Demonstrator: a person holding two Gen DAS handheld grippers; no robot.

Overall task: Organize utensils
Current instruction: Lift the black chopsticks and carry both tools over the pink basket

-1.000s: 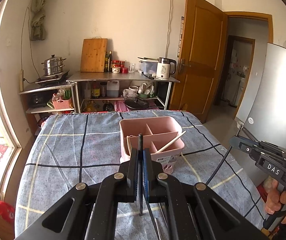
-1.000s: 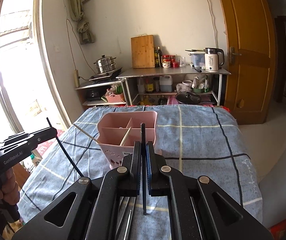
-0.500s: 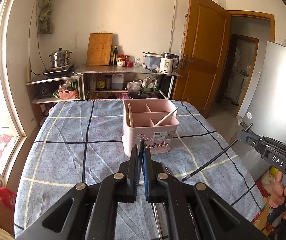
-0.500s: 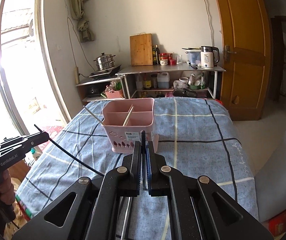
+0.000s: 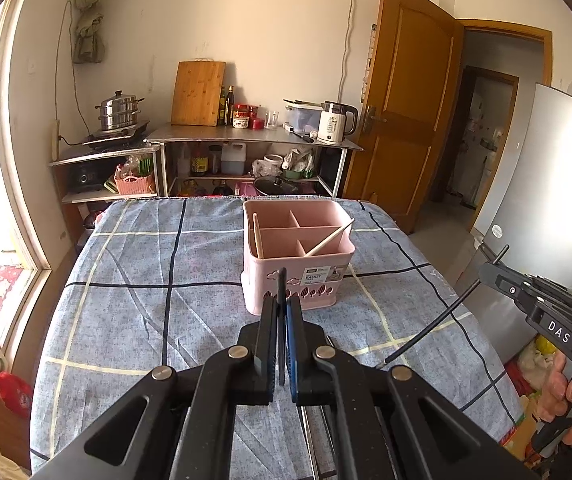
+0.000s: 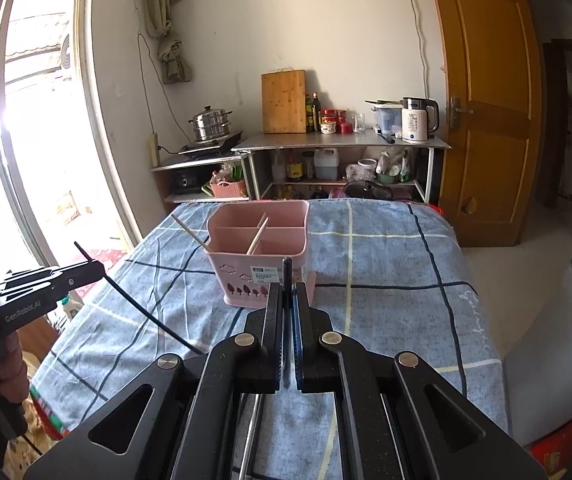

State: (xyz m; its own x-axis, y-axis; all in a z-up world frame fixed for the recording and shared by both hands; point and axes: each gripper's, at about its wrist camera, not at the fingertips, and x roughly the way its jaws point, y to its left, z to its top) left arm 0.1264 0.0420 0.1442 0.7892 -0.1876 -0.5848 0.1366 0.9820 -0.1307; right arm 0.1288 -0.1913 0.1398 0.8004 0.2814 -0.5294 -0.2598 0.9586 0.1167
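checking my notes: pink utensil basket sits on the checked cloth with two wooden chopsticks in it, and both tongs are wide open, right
Not quite. Both tongs are shut: the left tongs and the right tongs each show their own closed fingers. The pink basket on the checked cloth with two wooden chopsticks is correct.

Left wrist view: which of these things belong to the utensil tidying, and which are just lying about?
Part of the job:
pink basket
wooden chopsticks in it
left tongs, shut on a black chopstick
right tongs, shut on another

Just lying about:
cutting board
kettle
steamer pot
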